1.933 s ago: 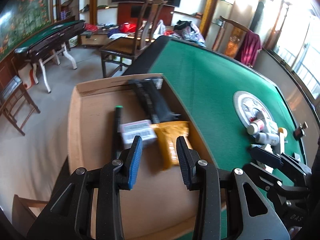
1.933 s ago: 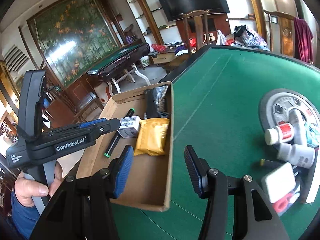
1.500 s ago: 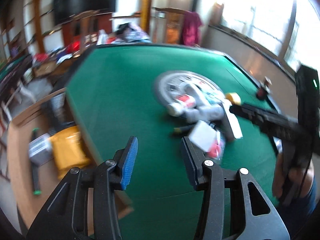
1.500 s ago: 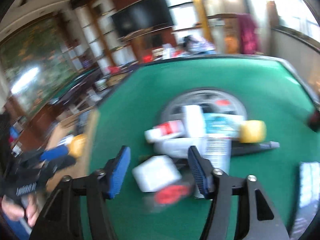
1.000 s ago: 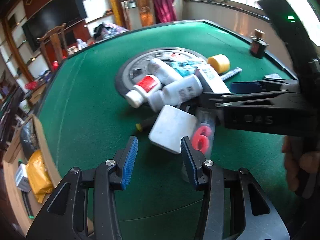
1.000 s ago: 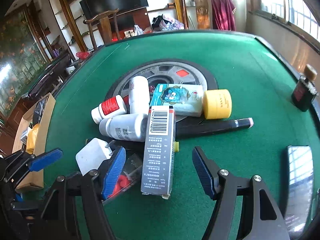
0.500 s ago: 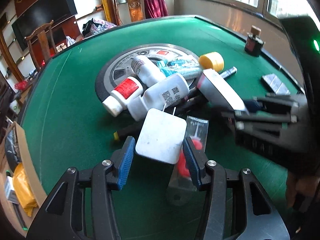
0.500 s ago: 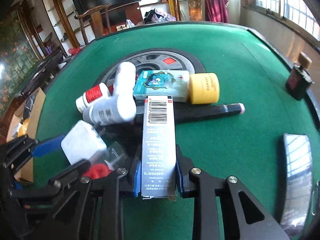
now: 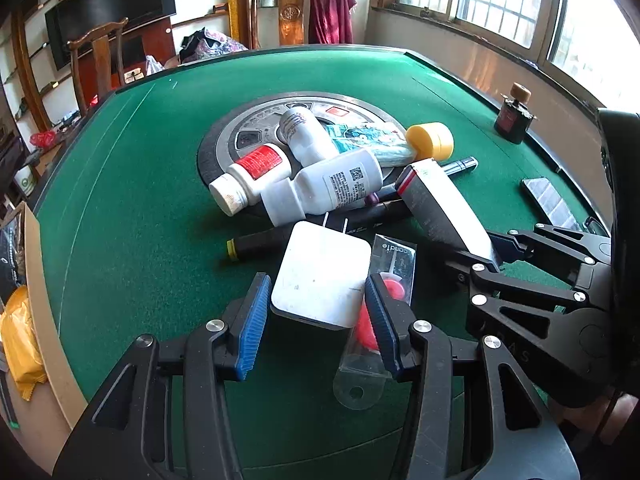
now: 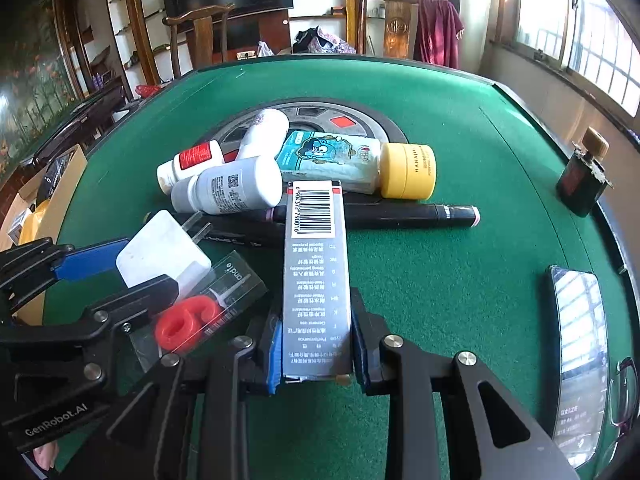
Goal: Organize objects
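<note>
Cardboard box [image 9: 38, 280] sits at the table's left edge. Left gripper [image 9: 316, 312] straddles the white charger [image 9: 324, 272] on the green felt [image 9: 140, 220]; pads sit just beside its sides, contact unclear. Candle packet [image 10: 200, 312] lies beside it. Right gripper [image 10: 316, 350] pinches the grey barcode box [image 10: 316, 280], far end resting on the black marker [image 10: 400, 214] by the bottle pile [image 10: 228, 172].
</note>
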